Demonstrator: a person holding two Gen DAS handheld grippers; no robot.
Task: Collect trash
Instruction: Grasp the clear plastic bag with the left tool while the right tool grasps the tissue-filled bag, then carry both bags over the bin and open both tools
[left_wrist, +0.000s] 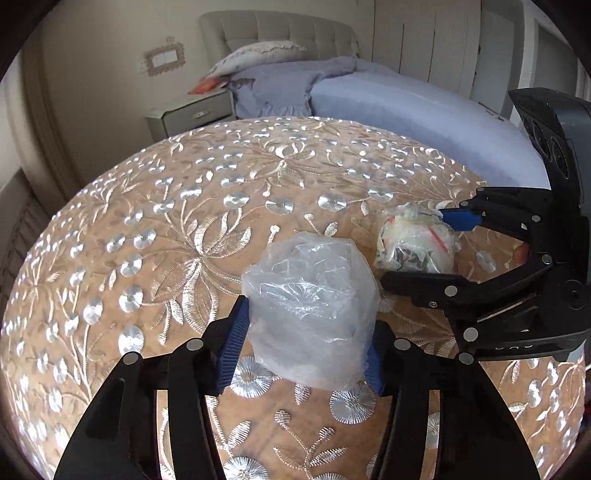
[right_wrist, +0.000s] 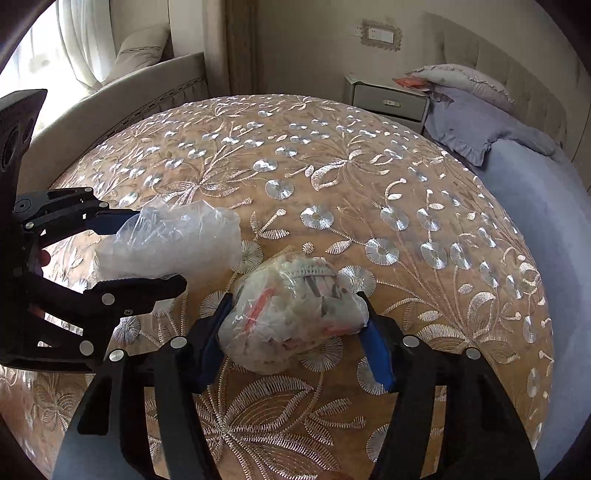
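Observation:
A crumpled clear plastic bag (left_wrist: 310, 310) sits between the blue pads of my left gripper (left_wrist: 303, 347), which is shut on it just above the embroidered tablecloth (left_wrist: 184, 221). It also shows in the right wrist view (right_wrist: 173, 240), held by the left gripper (right_wrist: 147, 254). A small clear bag stuffed with trash, white scraps with red bits (right_wrist: 291, 314), sits between the pads of my right gripper (right_wrist: 299, 343), which is shut on it. In the left wrist view this trash bag (left_wrist: 413, 240) lies to the right inside the right gripper (left_wrist: 424, 247).
The round table carries a tan cloth with silver floral embroidery (right_wrist: 332, 184). Behind it stand a bed with blue bedding (left_wrist: 406, 99), a grey nightstand (left_wrist: 192, 114) and a beige armchair (right_wrist: 140, 85) by the curtained window.

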